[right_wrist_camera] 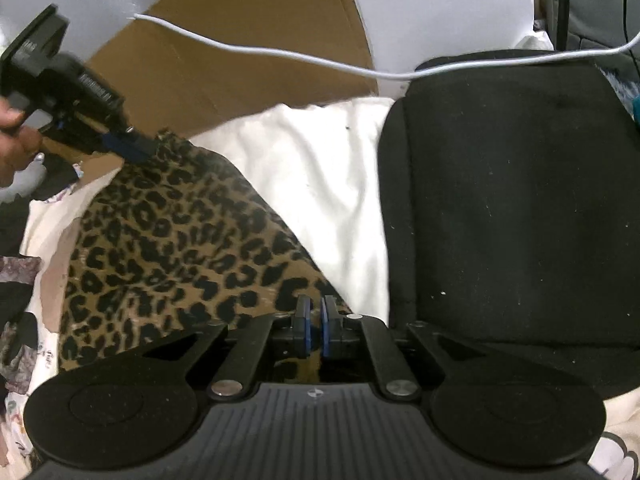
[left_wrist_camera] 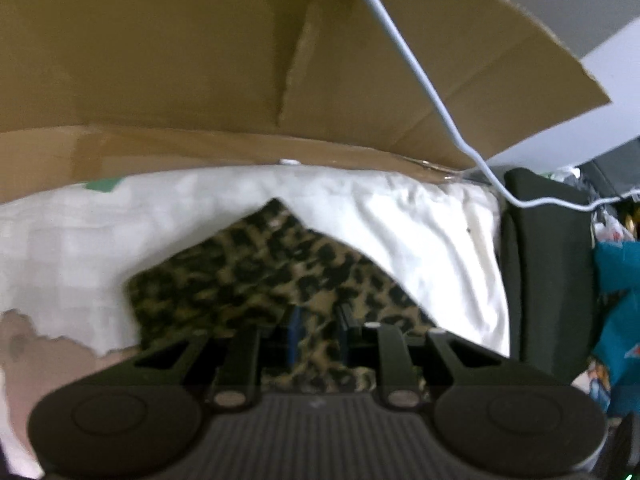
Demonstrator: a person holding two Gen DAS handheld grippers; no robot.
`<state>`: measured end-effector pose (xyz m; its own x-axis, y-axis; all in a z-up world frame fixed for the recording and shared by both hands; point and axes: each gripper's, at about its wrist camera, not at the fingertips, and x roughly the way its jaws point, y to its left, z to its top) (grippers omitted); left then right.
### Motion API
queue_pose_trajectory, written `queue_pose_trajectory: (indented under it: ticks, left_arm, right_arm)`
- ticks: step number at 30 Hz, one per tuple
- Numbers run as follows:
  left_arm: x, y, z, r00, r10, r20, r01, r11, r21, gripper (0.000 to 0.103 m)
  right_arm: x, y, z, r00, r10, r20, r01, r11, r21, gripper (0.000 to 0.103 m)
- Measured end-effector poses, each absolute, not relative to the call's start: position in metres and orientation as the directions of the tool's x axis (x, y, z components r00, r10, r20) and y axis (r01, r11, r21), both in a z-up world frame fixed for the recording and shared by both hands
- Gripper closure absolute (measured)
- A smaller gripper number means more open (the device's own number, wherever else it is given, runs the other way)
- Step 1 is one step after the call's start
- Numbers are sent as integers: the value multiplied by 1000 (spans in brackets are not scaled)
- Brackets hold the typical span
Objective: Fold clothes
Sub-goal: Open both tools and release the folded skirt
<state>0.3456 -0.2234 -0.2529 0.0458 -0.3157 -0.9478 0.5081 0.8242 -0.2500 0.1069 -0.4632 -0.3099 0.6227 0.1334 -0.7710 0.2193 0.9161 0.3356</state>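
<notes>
Leopard cloth [right_wrist_camera: 176,240] is the landmark: it lies spread over a white sheet [right_wrist_camera: 316,184], with a black seat [right_wrist_camera: 512,208] just beside the sheet on the far side from the cloth and brown cardboard [left_wrist_camera: 200,60] standing up behind it. A white cable [right_wrist_camera: 280,54] hangs across above the cloth and seat.

The left gripper [right_wrist_camera: 136,148], held in a hand [right_wrist_camera: 16,144], pinches the cloth's far corner. In its own view the fabric [left_wrist_camera: 316,344] runs up between the narrow jaws, so that corner is raised while the rest drapes down onto the sheet. Holding a corner this way likely serves to carry it over for a fold.

The right gripper [right_wrist_camera: 316,328] sits at the cloth's near edge, next to the seat. Its blue pads [right_wrist_camera: 326,320] stand a narrow gap apart, and no fabric shows between them; the cloth lies just beyond and beside the tips. My reading is that this side is slack: the near corner rests free on the sheet and is not pinned or lifted.

The fold itself is not yet made; the cloth is mostly flat, one layer showing. With only one corner gripped, the fabric could swing or bunch as it is carried.
</notes>
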Motion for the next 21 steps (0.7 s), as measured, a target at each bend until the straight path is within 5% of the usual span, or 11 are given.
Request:
queue_pose_trajectory:
  ticks: [1, 3, 21]
  left_arm:
    - [347, -218, -250, 53, -314, -948, 519, 820, -242, 83]
    - [348, -208, -245, 67, -311, -948, 540, 810, -227, 83]
    - [337, -203, -321, 122, -251, -960, 573, 808, -138, 84]
  right_arm:
    - [107, -462, -308, 630, 147, -763, 214, 911, 352, 73]
    - [106, -455, -303, 648, 162, -744, 184, 915, 360, 61]
    - [115, -419, -327, 534, 112, -838, 141, 965, 219, 64]
